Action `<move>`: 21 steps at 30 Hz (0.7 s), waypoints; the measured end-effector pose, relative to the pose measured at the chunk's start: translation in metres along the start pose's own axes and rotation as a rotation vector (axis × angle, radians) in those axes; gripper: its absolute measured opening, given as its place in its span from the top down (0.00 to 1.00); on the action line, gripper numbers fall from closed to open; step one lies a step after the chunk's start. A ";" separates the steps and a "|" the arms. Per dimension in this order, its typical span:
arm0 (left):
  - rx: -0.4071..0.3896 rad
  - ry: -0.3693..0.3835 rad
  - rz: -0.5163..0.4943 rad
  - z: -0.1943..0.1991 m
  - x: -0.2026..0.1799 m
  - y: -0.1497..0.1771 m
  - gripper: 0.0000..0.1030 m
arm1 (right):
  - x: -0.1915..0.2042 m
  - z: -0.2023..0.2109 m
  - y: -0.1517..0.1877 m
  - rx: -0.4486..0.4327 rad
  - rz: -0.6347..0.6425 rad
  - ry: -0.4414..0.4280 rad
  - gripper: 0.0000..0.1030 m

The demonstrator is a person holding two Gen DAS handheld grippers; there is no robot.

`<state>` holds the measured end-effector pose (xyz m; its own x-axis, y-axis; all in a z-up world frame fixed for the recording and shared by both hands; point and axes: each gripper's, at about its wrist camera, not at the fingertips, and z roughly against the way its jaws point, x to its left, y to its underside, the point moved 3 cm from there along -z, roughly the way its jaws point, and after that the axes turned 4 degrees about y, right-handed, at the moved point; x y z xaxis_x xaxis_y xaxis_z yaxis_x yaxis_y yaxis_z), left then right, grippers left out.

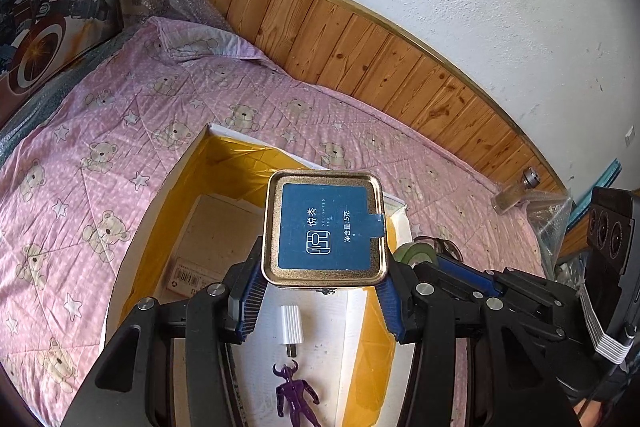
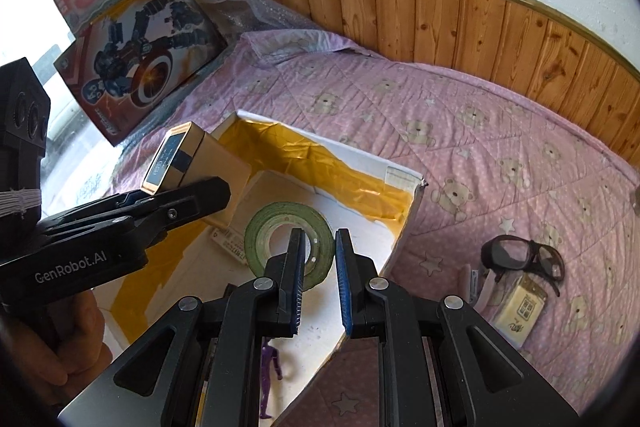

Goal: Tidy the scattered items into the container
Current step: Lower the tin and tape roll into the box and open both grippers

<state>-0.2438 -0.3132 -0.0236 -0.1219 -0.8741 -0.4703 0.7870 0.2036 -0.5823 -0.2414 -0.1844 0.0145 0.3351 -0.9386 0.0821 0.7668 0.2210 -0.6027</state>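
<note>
Pink bedspread (image 1: pixel 120 131) carries an open box (image 1: pixel 188 163); the left gripper (image 1: pixel 320 301) pinches a tin (image 1: pixel 326 233) above it, likely to drop it in; the right gripper (image 2: pixel 319 279), fingers slightly spread and empty, hovers over tape (image 2: pixel 290 237) inside; glasses (image 2: pixel 524 259) wait on the bed, well apart.

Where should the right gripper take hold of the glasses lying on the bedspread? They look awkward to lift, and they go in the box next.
Probably at the bridge between the two lenses of the glasses, coming straight down from above. They lie flat on the bedspread with the lenses facing up, and the bridge looks like the narrowest part. The right gripper looks open just enough to straddle it.
</note>
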 end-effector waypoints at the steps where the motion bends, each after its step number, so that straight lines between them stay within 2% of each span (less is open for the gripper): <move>1: 0.005 -0.002 0.009 -0.005 0.002 -0.002 0.51 | -0.001 -0.004 -0.003 0.003 0.002 0.001 0.85; 10: 0.057 -0.035 0.086 -0.046 0.028 -0.014 0.51 | -0.004 -0.042 -0.023 0.049 0.040 -0.010 0.84; 21: 0.108 -0.095 0.155 -0.081 0.057 -0.016 0.49 | -0.006 -0.071 -0.028 0.084 0.043 -0.018 0.81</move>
<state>-0.3124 -0.3303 -0.0942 0.0596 -0.8747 -0.4809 0.8526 0.2952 -0.4313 -0.3034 -0.2035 -0.0254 0.3780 -0.9230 0.0723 0.7943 0.2831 -0.5376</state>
